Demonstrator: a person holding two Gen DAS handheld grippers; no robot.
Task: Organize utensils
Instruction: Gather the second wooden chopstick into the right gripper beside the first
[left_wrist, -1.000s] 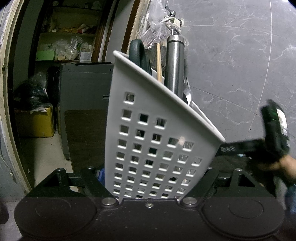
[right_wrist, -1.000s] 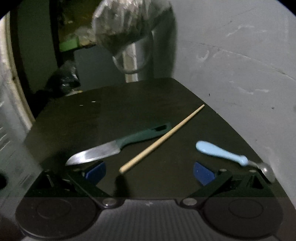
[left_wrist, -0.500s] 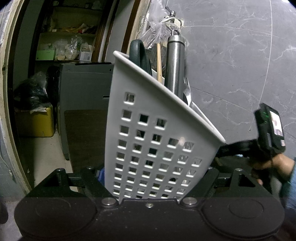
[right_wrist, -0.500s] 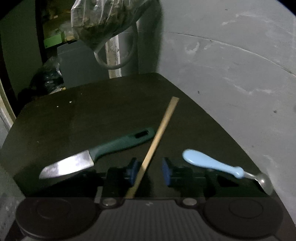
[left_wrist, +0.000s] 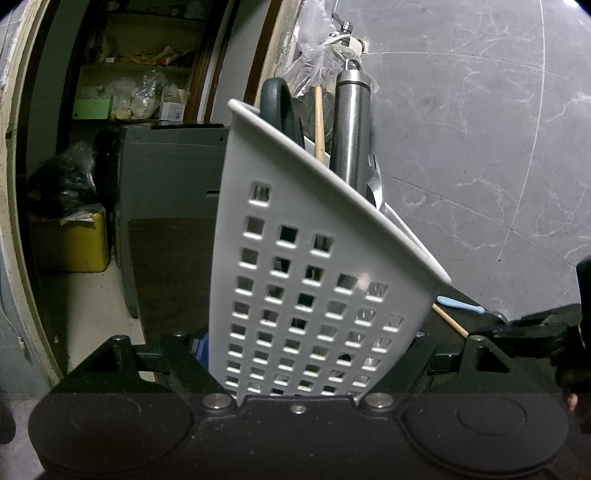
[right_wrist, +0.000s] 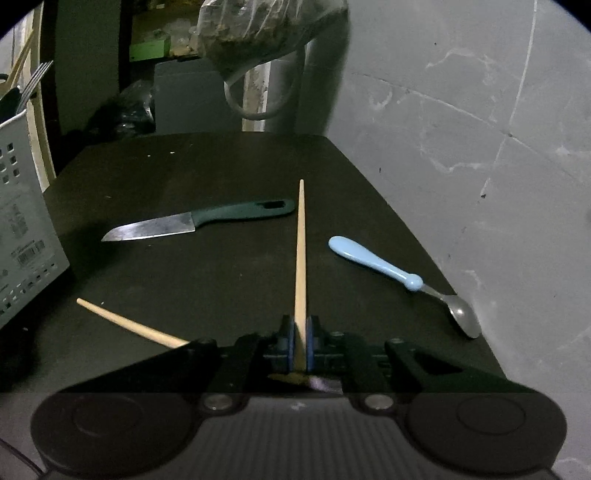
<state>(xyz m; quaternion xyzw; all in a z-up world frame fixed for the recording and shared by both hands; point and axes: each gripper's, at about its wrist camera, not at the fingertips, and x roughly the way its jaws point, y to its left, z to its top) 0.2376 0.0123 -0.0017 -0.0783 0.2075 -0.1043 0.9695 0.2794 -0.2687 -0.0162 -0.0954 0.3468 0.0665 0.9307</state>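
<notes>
A white perforated utensil caddy (left_wrist: 325, 295), already stocked with handles, sits tilted and clamped in the left gripper (left_wrist: 306, 373) at the counter's (right_wrist: 221, 166) left edge. To its right, a green-handled knife (right_wrist: 199, 221) lies crosswise. At centre, the right gripper (right_wrist: 301, 347) fingers are closing on a wooden chopstick (right_wrist: 301, 251), pads pinching its near end, its long axis running straight ahead from them. A second chopstick (right_wrist: 129, 325) lies loose nearby, and a blue-handled spoon (right_wrist: 399, 277) waits at right. The caddy lies left of the pinched stick.
</notes>
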